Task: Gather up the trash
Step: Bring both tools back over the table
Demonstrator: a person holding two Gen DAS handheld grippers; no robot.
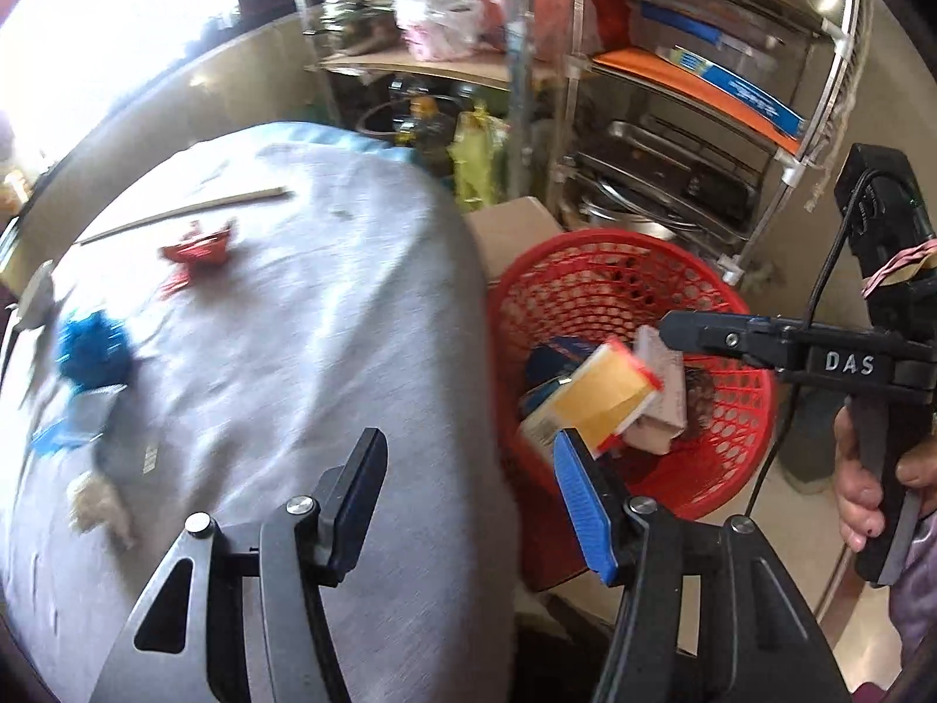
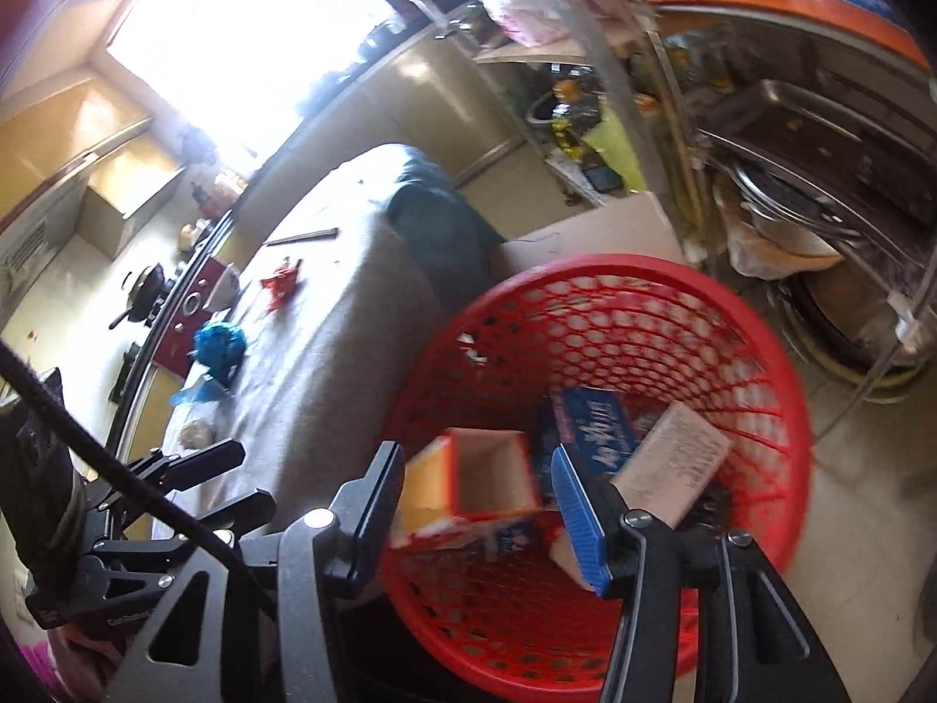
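Note:
A red mesh basket (image 1: 591, 269) (image 2: 644, 304) stands on the floor beside a table covered in grey cloth (image 1: 304, 316) (image 2: 316, 351). A yellow and red carton (image 1: 603, 392) (image 2: 474, 486) is blurred over the basket, clear of both grippers, above a blue box (image 2: 591, 427) and a pale box (image 2: 673, 468). My left gripper (image 1: 468, 498) is open and empty at the table's edge. My right gripper (image 2: 477, 504) is open over the basket. On the cloth lie a red wrapper (image 1: 199, 246), a blue crumpled ball (image 1: 91, 351), a wooden stick (image 1: 193, 208) and a beige scrap (image 1: 93, 504).
A metal rack (image 1: 691, 135) with trays, pans and bags stands behind the basket. A cardboard box (image 1: 515, 228) sits between table and rack. A stove counter (image 2: 146, 304) runs along the table's far side.

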